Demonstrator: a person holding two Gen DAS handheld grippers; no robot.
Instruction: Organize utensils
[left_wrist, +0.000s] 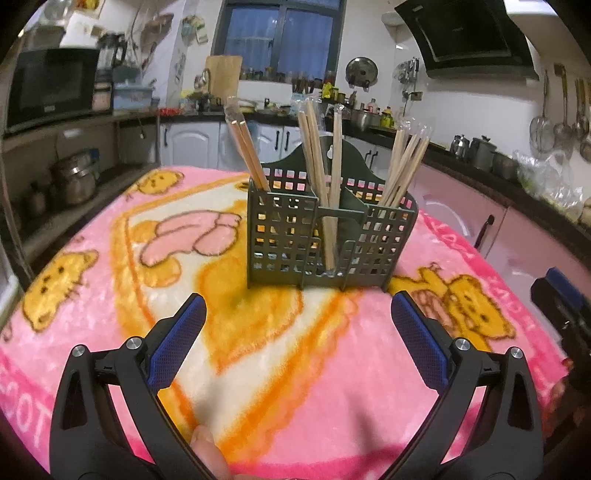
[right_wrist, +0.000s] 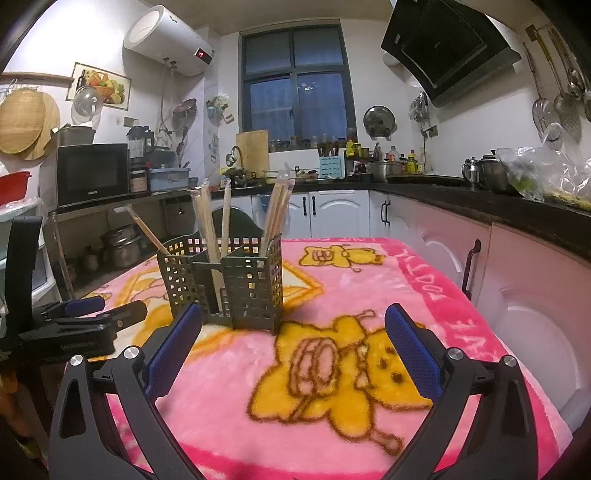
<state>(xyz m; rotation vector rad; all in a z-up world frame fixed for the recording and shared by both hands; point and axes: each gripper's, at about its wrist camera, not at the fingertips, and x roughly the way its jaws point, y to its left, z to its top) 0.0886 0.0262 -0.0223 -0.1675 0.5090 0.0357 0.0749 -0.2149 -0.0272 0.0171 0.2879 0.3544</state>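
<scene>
Caddy (left_wrist: 325, 236) is the landmark: a dark green lattice holder with three compartments, standing upright on the pink cartoon blanket (left_wrist: 110, 295) that covers the counter. Left of the caddy's middle, in the left compartment, a pair of chopsticks (left_wrist: 247, 155) leans with its tips up and to the left. In the middle compartment, a bundle of chopsticks (left_wrist: 325, 162) stands nearly upright, long axis close to vertical. In the right compartment, another bunch (left_wrist: 404, 166) fans up and to the right. Some still carry clear wrappers at the top.

Left gripper (left_wrist: 298, 334) hovers just in front of the caddy, squarely facing it, fingers spread wide and holding nothing; the caddy lies straight ahead along the fingers. Right gripper (right_wrist: 293, 343) is likewise wide open and empty, with the caddy (right_wrist: 221, 280) ahead and off to its left, so it would have to swing left to reach it. Both look about equally near; the left one is better lined up.

No loose utensil shows on the blanket, so the sorting looks largely done
</scene>
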